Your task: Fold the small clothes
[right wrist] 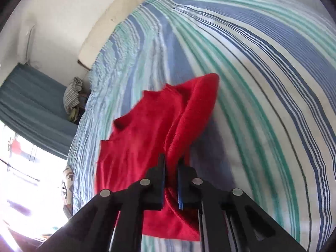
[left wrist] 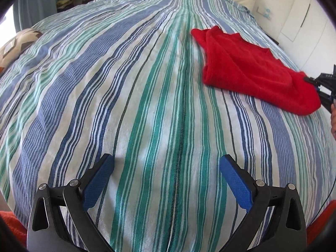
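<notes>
Red garment lies on striped bed cover at 2 o'clock from your left gripper; its blue fingers wide apart, nothing between. Your right gripper meets garment's near corner at 3 o'clock.

Right wrist view: fingers narrow, pinching bunched red fabric; garment spreads toward 12 o'clock over bed.

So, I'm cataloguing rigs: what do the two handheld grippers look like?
Both are black, angular frames with silver round pins at the joints. The left gripper has textured blue pads; the right gripper shows the same blue on its fingers.
</notes>
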